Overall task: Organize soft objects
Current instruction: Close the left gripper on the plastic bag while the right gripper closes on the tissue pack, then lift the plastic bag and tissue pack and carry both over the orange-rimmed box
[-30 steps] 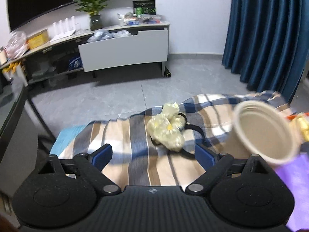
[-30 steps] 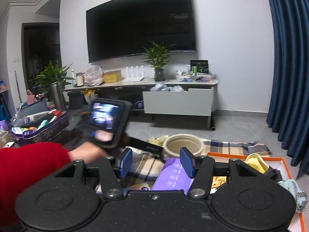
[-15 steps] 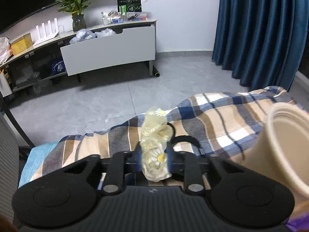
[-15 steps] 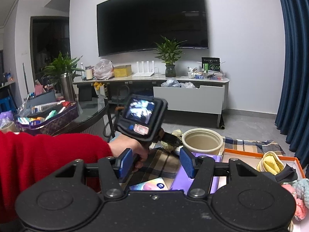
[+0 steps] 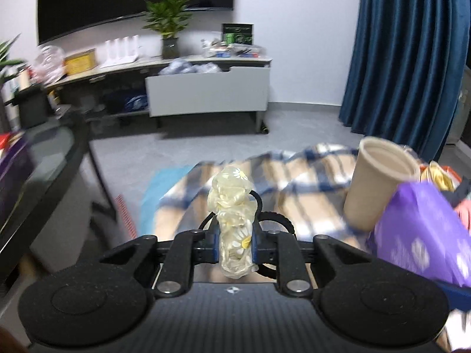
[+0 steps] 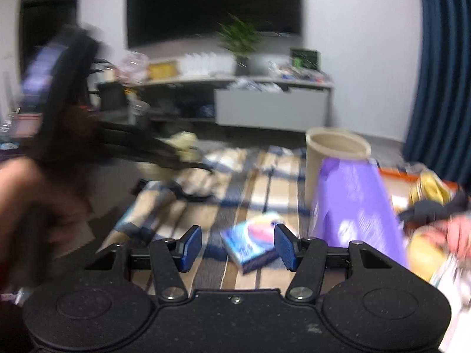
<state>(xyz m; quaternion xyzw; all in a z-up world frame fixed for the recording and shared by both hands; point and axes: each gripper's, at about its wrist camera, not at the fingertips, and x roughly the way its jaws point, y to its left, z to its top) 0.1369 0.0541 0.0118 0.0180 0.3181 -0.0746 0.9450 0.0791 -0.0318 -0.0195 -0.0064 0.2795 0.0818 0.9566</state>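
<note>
Scrunchie fabric, pale yellow with daisies (image 5: 235,223), fills my left hand-held gripper (image 5: 235,242), pinched tight between the blue pads and standing up past them, clear of the plaid blanket (image 5: 309,182) ahead. A black hair band (image 5: 276,216) loops just behind it. Ahead to the right stands a beige cup (image 5: 379,182), with a purple pack (image 5: 421,235) just beside it. My right hand-held gripper (image 6: 238,248) is spread wide and holds nothing; a blue booklet (image 6: 253,244) lies on the blanket between its fingers. Beyond the pack, clothes sit in an orange-rimmed box (image 6: 400,173). Both views are blurred.
</note>
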